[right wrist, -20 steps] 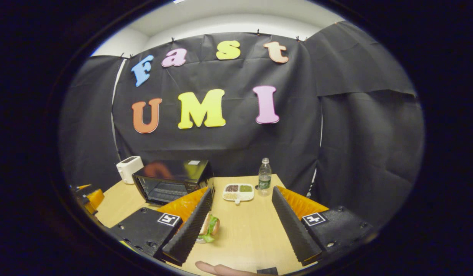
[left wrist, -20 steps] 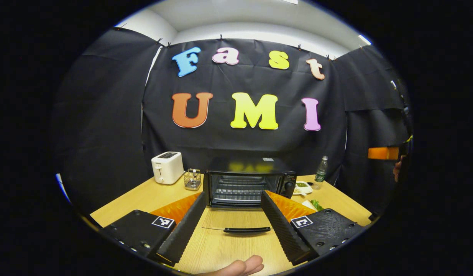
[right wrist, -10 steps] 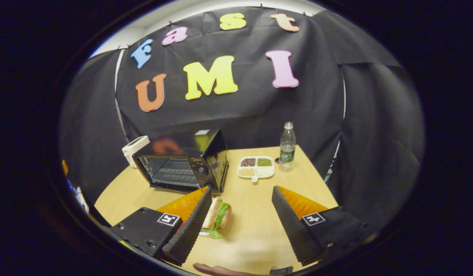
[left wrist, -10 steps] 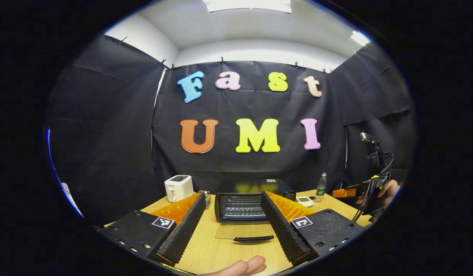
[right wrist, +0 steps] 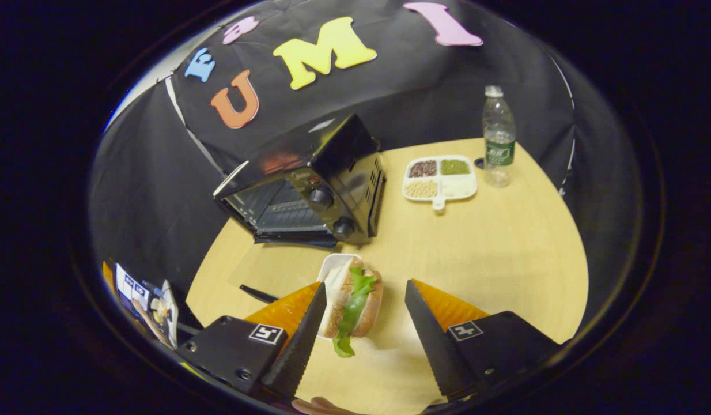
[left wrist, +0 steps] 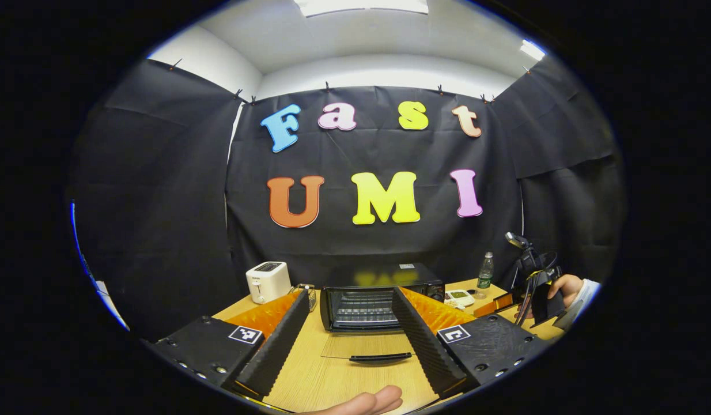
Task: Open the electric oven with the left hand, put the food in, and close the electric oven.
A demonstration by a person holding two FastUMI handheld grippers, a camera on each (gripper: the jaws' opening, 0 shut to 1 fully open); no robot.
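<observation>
Oven [left wrist: 381, 300] door down flat on the desk [right wrist: 505, 248]. My right tongs [right wrist: 364, 323] spread wide, empty, straddle the sandwich [right wrist: 352, 300] near the oven; I should centre, then squeeze gently. Left tongs [left wrist: 350, 340] open, idle.

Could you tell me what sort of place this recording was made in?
Probably a staged kitchen corner inside a recording booth: a wooden table carries an electric oven with its door down, a white toaster and a sandwich, and black cloth hangs as walls all round.
</observation>
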